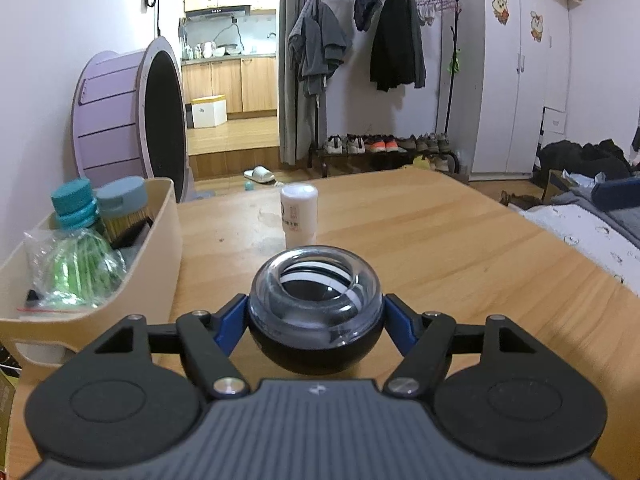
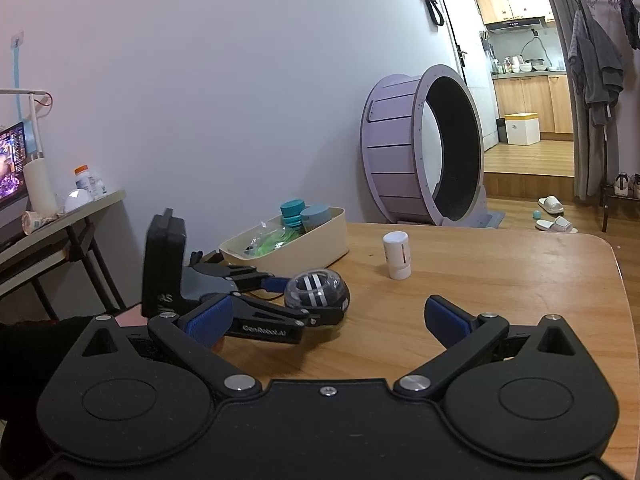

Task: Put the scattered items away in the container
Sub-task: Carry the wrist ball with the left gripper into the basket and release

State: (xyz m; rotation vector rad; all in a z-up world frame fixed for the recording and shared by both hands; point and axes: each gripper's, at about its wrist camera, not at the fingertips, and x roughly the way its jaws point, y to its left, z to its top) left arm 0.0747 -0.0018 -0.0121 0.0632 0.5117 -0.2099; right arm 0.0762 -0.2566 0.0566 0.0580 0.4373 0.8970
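A gyro ball (image 1: 316, 304), clear dome over a black base, sits between the blue pads of my left gripper (image 1: 316, 314), which is shut on its sides low over the wooden table (image 1: 460, 248). In the right wrist view the same ball (image 2: 316, 290) and left gripper (image 2: 308, 300) are left of centre. The cream container (image 1: 156, 264) stands to the ball's left, holding a teal-capped bottle (image 1: 76, 204), a grey-lidded jar (image 1: 122, 200) and a green bag (image 1: 80, 268). A white bottle (image 1: 299, 216) stands upright behind the ball. My right gripper (image 2: 326, 316) is open with nothing between its fingers.
A purple wheel (image 2: 404, 148) stands on the floor beyond the table's far edge. A side desk (image 2: 60, 220) with a monitor is at the left. A bed (image 1: 592, 216) borders the table on the right. The container (image 2: 304, 250) and white bottle (image 2: 396, 256) sit mid-table.
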